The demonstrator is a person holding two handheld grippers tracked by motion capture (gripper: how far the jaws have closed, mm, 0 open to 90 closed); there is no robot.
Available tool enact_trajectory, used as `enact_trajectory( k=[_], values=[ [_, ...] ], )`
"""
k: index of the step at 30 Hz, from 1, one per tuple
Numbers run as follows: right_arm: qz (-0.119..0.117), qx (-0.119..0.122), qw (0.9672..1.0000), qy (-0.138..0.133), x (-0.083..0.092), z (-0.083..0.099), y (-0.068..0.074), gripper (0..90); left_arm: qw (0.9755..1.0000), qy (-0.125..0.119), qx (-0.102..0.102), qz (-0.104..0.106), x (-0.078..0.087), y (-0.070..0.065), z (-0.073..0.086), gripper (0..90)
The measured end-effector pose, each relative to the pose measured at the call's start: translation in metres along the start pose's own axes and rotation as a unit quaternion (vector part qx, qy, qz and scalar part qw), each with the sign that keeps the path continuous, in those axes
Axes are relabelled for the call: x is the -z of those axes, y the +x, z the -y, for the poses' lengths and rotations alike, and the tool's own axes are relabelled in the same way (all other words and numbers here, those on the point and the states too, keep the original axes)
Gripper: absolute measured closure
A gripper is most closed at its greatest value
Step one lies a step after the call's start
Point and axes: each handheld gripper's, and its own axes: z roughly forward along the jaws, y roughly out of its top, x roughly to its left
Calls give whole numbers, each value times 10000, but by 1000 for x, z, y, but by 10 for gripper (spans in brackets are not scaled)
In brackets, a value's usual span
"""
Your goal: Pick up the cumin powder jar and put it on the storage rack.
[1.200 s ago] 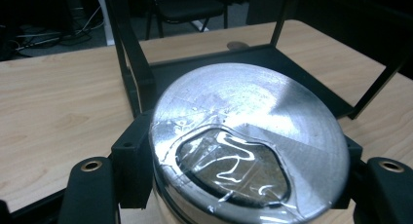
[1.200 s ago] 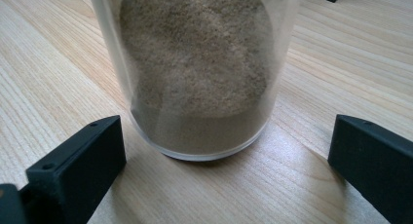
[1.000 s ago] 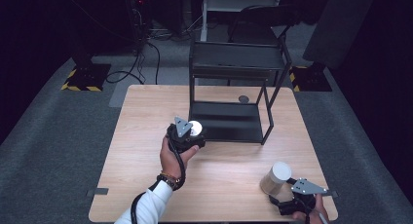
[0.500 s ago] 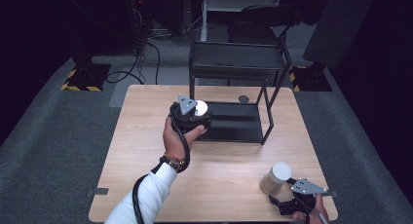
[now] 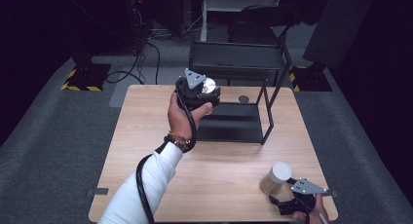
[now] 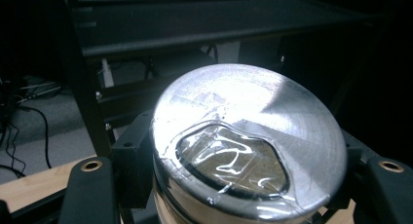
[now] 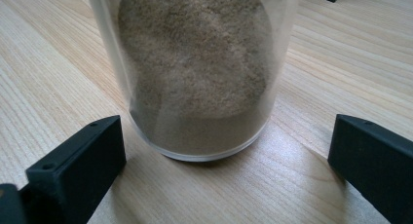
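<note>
Left gripper (image 5: 202,90) is up off the table (image 5: 146,136), clamped on a silver-lidded tin (image 6: 246,141); jaws press its sides in the left gripper view, lid w/ taped window tilted toward the camera. Right gripper (image 5: 294,204) sits low at the table's near right corner, jaws spread wide, nothing between them; jar (image 7: 195,73) of brown powder stands upright on the wood just beyond the tips, not touching.

We see the black rack (image 5: 238,87) directly ahead of the tin: top shelf slightly above lid level, lower shelf below and beyond. We judge the next move is fwd into the rack, so the key relation is tin-to-shelf; the tin's axis runs near vertical, lid leaning back toward us. Left hand (image 5: 182,114) is far nearer the rack; right is well apart, by the jar.
</note>
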Motion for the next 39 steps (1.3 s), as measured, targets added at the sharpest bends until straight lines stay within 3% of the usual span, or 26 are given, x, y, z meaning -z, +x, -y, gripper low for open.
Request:
enact_trajectory(
  k=[13,39],
  values=[
    [0,0,10000,0,0,0,0,0,9999,-10,43,-113,-8,-2,-24,319],
    [4,-5,10000,4,0,0,0,0,9988,-414,29,-273,-3,-4,-76,319]
  ],
)
